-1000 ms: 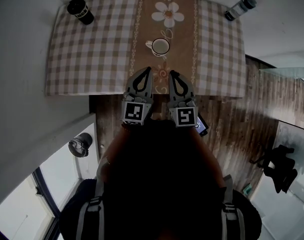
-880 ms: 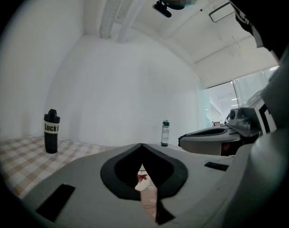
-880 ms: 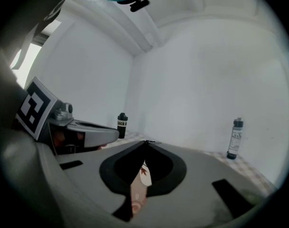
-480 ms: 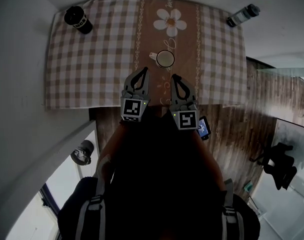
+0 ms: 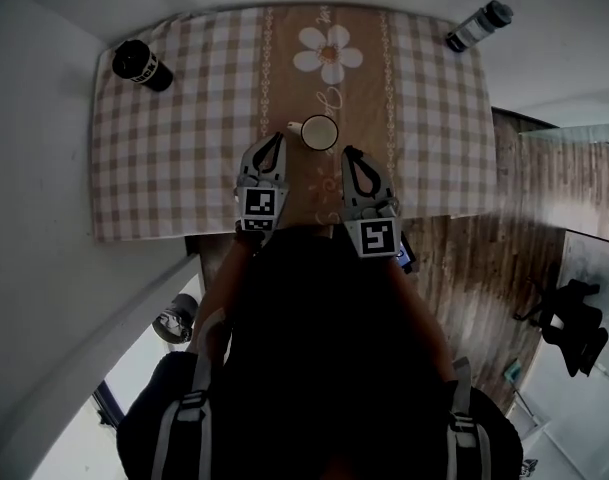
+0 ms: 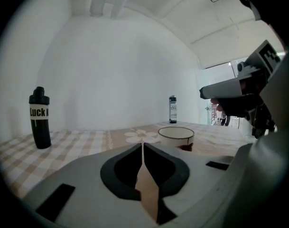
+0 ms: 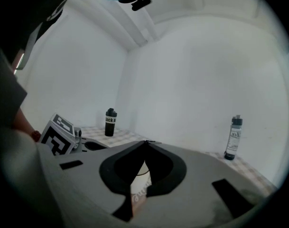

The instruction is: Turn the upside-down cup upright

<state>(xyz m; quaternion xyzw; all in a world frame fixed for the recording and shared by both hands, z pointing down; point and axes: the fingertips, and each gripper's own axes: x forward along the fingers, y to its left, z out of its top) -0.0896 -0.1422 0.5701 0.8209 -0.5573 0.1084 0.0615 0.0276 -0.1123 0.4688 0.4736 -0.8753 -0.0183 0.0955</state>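
A white cup (image 5: 319, 132) with a dark ring on top stands on the brown middle strip of the checked tablecloth (image 5: 184, 138), handle to the left. I cannot tell which way up it is. My left gripper (image 5: 271, 138) sits just left of and nearer than the cup (image 6: 176, 133). Its jaws have just been opening, and only a thin slit parts its fingertips (image 6: 143, 144), with nothing between them. My right gripper (image 5: 347, 151) is shut and empty, just right of and nearer than the cup. Part of the cup (image 7: 139, 167) shows behind its tips (image 7: 145, 141).
A black bottle (image 5: 136, 64) stands at the table's far left corner. A grey bottle (image 5: 477, 25) stands at the far right corner. A phone (image 5: 404, 256) lies below the near table edge. White walls close in on the left and far sides.
Both grippers have come forward over the near table edge toward the cup. The left one has moved farther and sunk lower. The cup itself has not moved on the cloth.
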